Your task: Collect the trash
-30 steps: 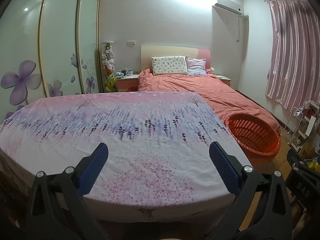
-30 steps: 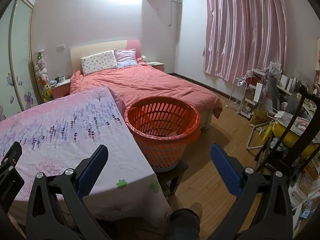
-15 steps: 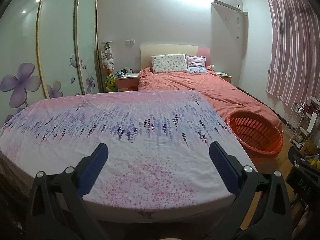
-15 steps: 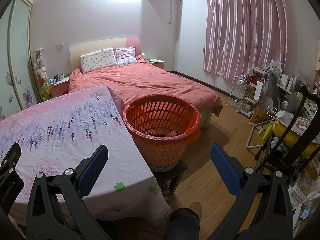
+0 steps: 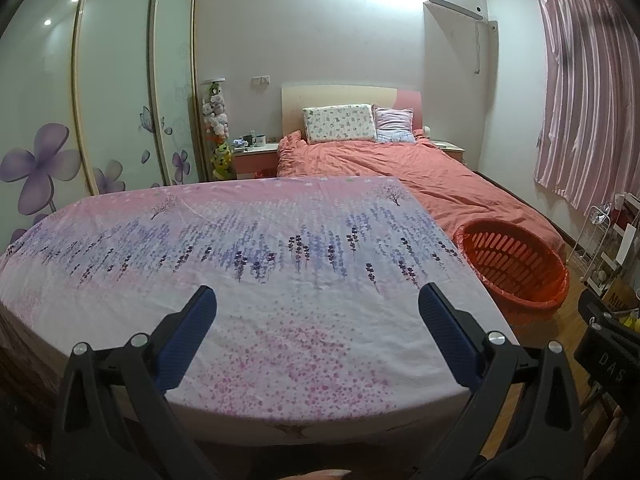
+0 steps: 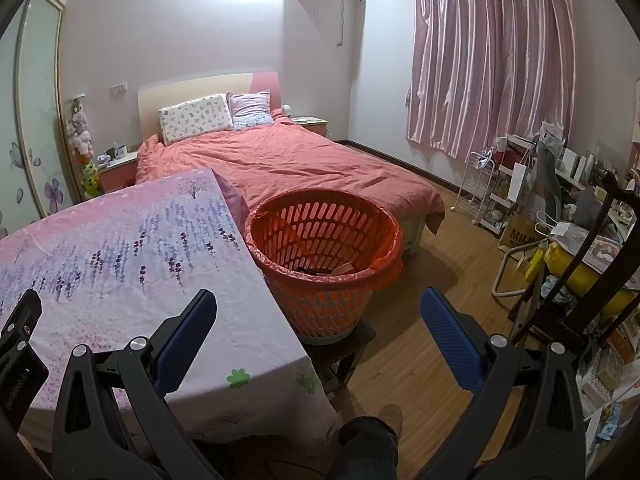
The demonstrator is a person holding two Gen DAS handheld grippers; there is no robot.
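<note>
A: Beside the desk (image 6: pixel 120 264), on a low stool (image 6: pixel 344 344), stands the orange basket (image 6: pixel 324 256) with a red bag lining (image 6: pixel 384 268) folded over its rim. That's where the trash goes.

B: And what's in it?

A: At the bottom, a few scraps (image 6: pixel 344 269): something pale like a bit of card or paper, and something dark next to it. Too small to name.

B: How would such bits handle?

A: My guess is light and thin, easy to crush, so a pinch on a free edge or corner should do. The basket itself looks like stiff slotted plastic, light enough to tip if knocked; the bag is thin film and could tear or slip off the rim.

B: Any trash left on the desk?

A: None that I can see. The flowered cloth (image 5: pixel 260 280) lies bare in both views.

B: The grippers?

A: The left gripper (image 5: pixel 316 308) hangs over the near edge of the desk, jaws spread wide, nothing between them. The right gripper (image 6: pixel 318 308) faces the basket from the desk's corner, also released and holding nothing.
</note>
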